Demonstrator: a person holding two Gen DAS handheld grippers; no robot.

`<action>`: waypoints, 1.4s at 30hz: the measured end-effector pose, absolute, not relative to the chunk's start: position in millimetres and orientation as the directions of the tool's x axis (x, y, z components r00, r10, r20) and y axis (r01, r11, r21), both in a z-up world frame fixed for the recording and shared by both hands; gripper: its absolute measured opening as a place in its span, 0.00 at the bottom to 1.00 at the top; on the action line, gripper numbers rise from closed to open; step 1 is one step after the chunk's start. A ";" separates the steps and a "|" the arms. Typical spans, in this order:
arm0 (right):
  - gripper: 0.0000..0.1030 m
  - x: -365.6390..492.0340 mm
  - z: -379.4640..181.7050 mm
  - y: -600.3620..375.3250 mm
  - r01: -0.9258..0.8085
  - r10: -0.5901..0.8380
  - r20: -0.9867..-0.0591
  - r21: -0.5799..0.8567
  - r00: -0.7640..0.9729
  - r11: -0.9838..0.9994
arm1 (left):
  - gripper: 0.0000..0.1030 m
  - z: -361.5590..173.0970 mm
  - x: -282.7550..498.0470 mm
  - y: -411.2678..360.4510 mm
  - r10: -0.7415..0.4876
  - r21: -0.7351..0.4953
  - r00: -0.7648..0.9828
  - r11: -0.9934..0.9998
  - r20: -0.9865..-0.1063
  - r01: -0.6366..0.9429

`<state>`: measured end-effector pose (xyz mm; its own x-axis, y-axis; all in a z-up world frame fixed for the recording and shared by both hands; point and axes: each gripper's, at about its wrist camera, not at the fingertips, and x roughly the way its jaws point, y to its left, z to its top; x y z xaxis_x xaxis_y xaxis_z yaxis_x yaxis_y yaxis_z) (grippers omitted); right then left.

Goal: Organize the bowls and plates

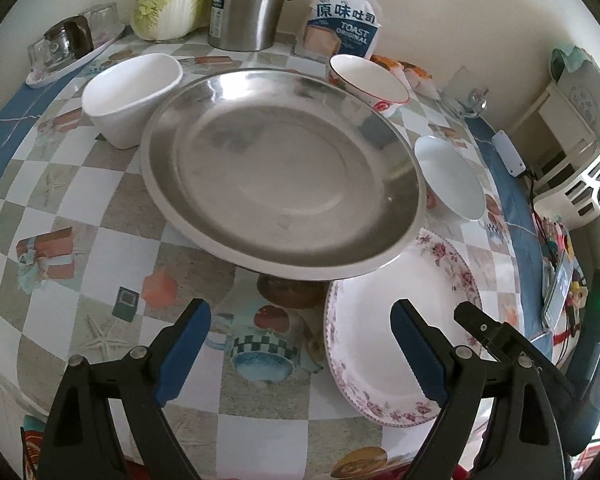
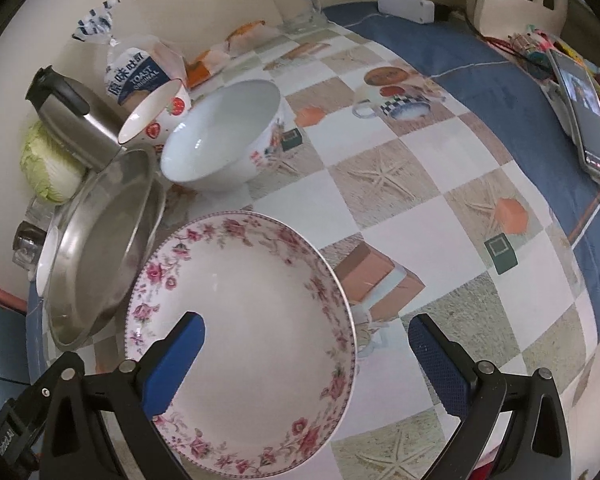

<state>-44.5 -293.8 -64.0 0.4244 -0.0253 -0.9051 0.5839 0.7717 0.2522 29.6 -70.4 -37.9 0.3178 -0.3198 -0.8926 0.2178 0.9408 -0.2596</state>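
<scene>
Bread bag [image 1: 342, 24], "TOAST ORIGINAL", behind steel plate [image 1: 280, 172]

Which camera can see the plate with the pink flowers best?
The right wrist view. There the flowered plate fills the middle, nearly its whole rim showing, under the open right hand-held gripper. In the left wrist view it sits squeezed at the lower right edge, partly hidden by the steel plate and the gripper fingers.

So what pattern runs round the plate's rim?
Pink flowers on the white plate, clearest in the right wrist view.
</scene>
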 end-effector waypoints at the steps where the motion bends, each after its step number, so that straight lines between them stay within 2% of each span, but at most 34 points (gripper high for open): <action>1: 1.00 -43.6 -65.0 -294.3 0.583 -0.023 -0.906 0.251 0.422 0.773 | 0.89 -38.9 29.9 -71.8 -0.319 -0.259 0.317 0.941 -0.893 0.217; 12: 0.99 -41.3 -69.3 -299.7 0.566 0.011 -0.901 0.281 0.433 0.775 | 0.89 -54.0 33.3 -86.9 -0.316 -0.259 0.284 0.941 -0.905 0.219; 15: 0.88 -41.3 -69.6 -302.6 0.561 0.028 -0.893 0.306 0.449 0.769 | 0.89 -56.8 33.8 -92.4 -0.305 -0.245 0.282 0.942 -0.910 0.228; 17: 0.76 -42.4 -69.8 -305.6 0.565 0.028 -0.891 0.312 0.454 0.764 | 0.89 -60.7 34.9 -97.0 -0.302 -0.244 0.267 0.942 -0.915 0.231; 19: 0.68 -44.0 -71.2 -309.3 0.574 0.032 -0.890 0.321 0.456 0.753 | 0.89 -64.9 36.4 -101.3 -0.293 -0.235 0.255 0.944 -0.922 0.233; 20: 0.60 -44.9 -72.0 -310.8 0.577 0.036 -0.889 0.327 0.456 0.748 | 0.89 -66.2 37.0 -103.1 -0.291 -0.233 0.252 0.944 -0.923 0.235; 24: 0.46 -46.0 -74.9 -314.2 0.574 0.058 -0.883 0.351 0.465 0.740 | 0.89 -74.3 41.6 -113.6 -0.281 -0.227 0.233 0.946 -0.931 0.232; 26: 0.34 -45.4 -76.5 -314.2 0.570 0.066 -0.883 0.356 0.465 0.740 | 0.89 -77.5 43.3 -115.7 -0.269 -0.218 0.229 0.949 -0.936 0.226; 27: 0.32 -45.5 -77.6 -313.9 0.568 0.069 -0.883 0.357 0.465 0.741 | 0.88 -78.3 44.2 -115.6 -0.261 -0.211 0.228 0.952 -0.938 0.223; 28: 0.29 -44.7 -79.0 -314.1 0.566 0.075 -0.883 0.361 0.464 0.741 | 0.85 -79.1 45.3 -115.7 -0.256 -0.206 0.226 0.954 -0.940 0.220; 31: 0.22 -42.2 -82.6 -314.3 0.564 0.084 -0.885 0.363 0.459 0.742 | 0.66 -84.4 48.2 -114.8 -0.252 -0.208 0.215 0.956 -0.944 0.208; 33: 0.18 -42.1 -85.6 -316.0 0.572 0.082 -0.887 0.360 0.454 0.737 | 0.64 -88.9 51.0 -115.8 -0.255 -0.214 0.201 0.956 -0.946 0.202; 35: 0.18 -43.1 -87.7 -318.8 0.573 0.094 -0.882 0.377 0.461 0.728 | 0.58 -92.7 52.1 -116.4 -0.263 -0.226 0.188 0.954 -0.946 0.198; 42: 0.18 -43.5 -89.9 -323.1 0.555 0.128 -0.865 0.418 0.486 0.719 | 0.48 -97.0 55.8 -123.7 -0.294 -0.250 0.196 0.943 -0.936 0.219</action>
